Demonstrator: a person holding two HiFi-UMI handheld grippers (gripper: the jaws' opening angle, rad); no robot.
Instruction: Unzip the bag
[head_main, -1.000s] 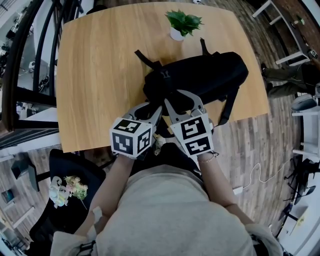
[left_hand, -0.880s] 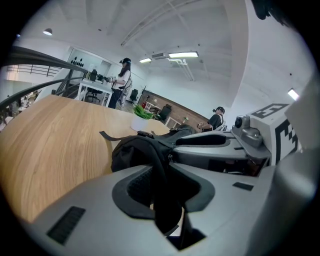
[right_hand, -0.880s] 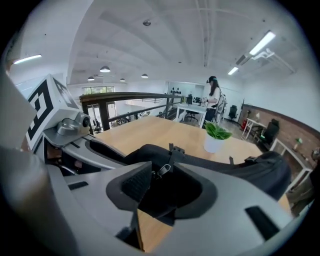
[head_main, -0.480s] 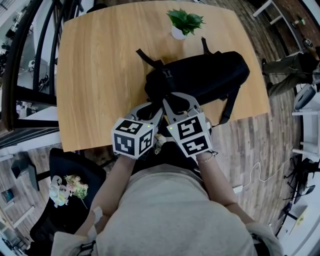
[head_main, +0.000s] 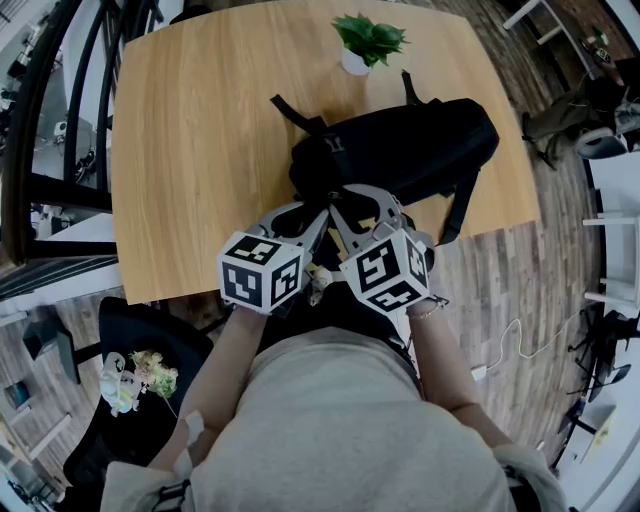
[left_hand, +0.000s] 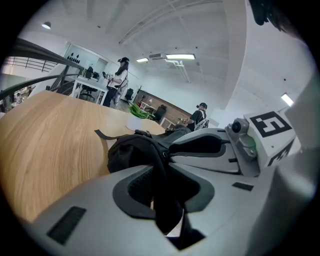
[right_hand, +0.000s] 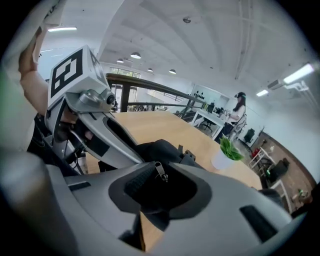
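At the bottom of the head view is the person's grey shirt (head_main: 340, 420), and both forearms reach up the frame to the two grippers at its centre. Left gripper (left_hand: 160, 165): jaws closed on a band of black fabric from the backpack (head_main: 420, 150), which runs down between the pads. Right gripper (right_hand: 162, 164): jaws narrowly apart, having just been opening a little. The zipper pull (right_hand: 160, 171), a small silver metal tab, stands upright between the tips, against the pad at picture left, with a dark gap on its other side. The backpack lies on its side on the wooden table (head_main: 200, 130), right of centre in the head view, its near end under both grippers. It is matte black, rounded and full. One strap (head_main: 295, 115) lies on the tabletop toward the upper left, and a second strap (head_main: 455, 215) hangs over the near edge at right. Beyond, at the top of the frame, a potted plant (head_main: 365, 45) stands just beside the backpack.
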